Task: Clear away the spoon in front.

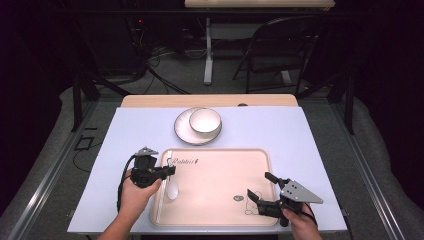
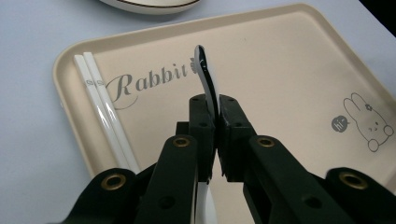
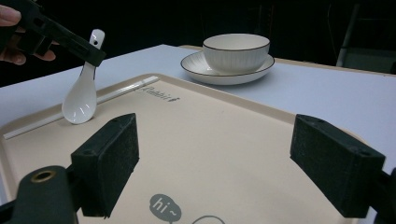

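Over the tray's left edge, from above, the left hand-held gripper clamps a white spoon, bowl resting on the tray beside the chopsticks. Along the left gripper view, both pads pinch the spoon's handle. From the right gripper view, the right hand-held gripper stands apart above the tray's near right corner.

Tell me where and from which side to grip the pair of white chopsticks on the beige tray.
Grip the pair of white chopsticks near mid-length, from straight above, jaws across them. They lie flat, side by side, close along the beige tray's left rim, so a sideways approach looks blocked. The left gripper is shut on the white ceramic spoon.
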### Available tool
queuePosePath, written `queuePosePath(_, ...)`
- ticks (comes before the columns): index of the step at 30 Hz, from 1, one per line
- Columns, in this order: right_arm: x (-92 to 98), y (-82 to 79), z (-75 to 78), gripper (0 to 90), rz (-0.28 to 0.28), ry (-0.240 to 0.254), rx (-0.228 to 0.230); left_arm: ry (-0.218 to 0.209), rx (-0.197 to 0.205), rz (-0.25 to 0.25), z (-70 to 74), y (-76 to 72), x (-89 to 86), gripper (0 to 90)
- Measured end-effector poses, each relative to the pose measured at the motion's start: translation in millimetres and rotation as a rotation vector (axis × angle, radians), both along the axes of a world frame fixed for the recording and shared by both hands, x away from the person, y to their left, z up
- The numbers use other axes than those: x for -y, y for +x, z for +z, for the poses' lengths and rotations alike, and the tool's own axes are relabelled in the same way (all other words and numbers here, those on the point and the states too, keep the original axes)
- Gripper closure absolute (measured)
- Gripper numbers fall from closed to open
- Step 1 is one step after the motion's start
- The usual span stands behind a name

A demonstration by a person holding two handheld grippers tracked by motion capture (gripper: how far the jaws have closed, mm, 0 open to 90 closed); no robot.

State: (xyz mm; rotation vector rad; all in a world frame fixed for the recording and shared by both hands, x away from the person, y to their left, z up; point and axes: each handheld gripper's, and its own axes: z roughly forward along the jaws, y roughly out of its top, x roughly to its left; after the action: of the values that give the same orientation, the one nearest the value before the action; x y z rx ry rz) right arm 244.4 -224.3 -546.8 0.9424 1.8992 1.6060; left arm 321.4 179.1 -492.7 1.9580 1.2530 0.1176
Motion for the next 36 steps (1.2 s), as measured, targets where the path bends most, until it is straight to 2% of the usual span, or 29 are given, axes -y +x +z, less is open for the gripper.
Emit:
queuePosePath(9,0.1,-0.2,0.1,14.7,0.001,0.000,0.000,0.006,0.000,0.020,-7.9,12.3,3.3,84.2)
queuePosePath(17,0.3,0.1,0.0,14.7,0.001,0.000,0.000,0.019,-0.020,0.059,-20.6,24.7,2.7,80.5)
queuePosePath(36,0.0,-0.1,0.0,14.7,0.003,-0.001,-0.001,0.037,-0.074,0.090,-47.5,41.5,1.9,76.1)
